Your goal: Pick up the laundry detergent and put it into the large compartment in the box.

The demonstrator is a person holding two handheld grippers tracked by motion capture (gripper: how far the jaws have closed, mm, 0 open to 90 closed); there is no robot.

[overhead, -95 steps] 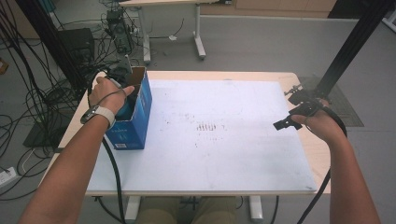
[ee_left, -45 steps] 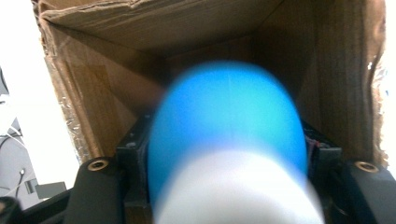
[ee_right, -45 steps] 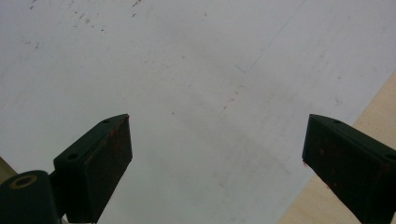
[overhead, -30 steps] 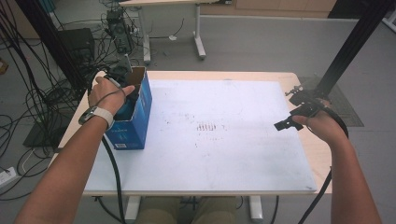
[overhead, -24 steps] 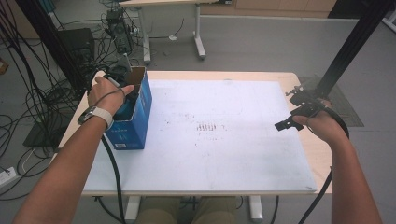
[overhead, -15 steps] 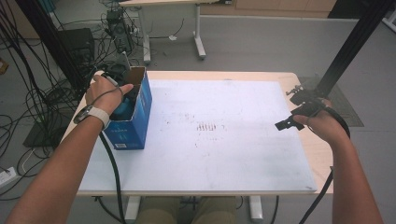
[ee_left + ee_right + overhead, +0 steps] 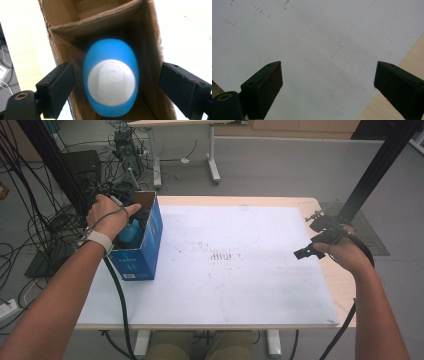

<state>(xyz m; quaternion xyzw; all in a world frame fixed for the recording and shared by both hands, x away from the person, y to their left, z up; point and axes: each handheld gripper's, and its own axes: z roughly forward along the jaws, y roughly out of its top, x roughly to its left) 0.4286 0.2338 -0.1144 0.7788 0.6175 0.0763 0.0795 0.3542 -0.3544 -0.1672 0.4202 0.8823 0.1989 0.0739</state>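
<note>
Left gripper [image 7: 112, 82] over open cardboard box [image 7: 150, 227] at table's [image 7: 235, 202] 9 o'clock edge; jaws spread and have just been opening, pads clear of blue-and-white egg-shaped object [image 7: 110, 77], which sits inside the box between them, untouched. In high view the object [image 7: 129, 233] peeks out under left hand [image 7: 107, 215]. Right gripper [image 7: 327, 82] at 3 o'clock over white mat [image 7: 240, 255], jaws spread wide, nothing between
</note>
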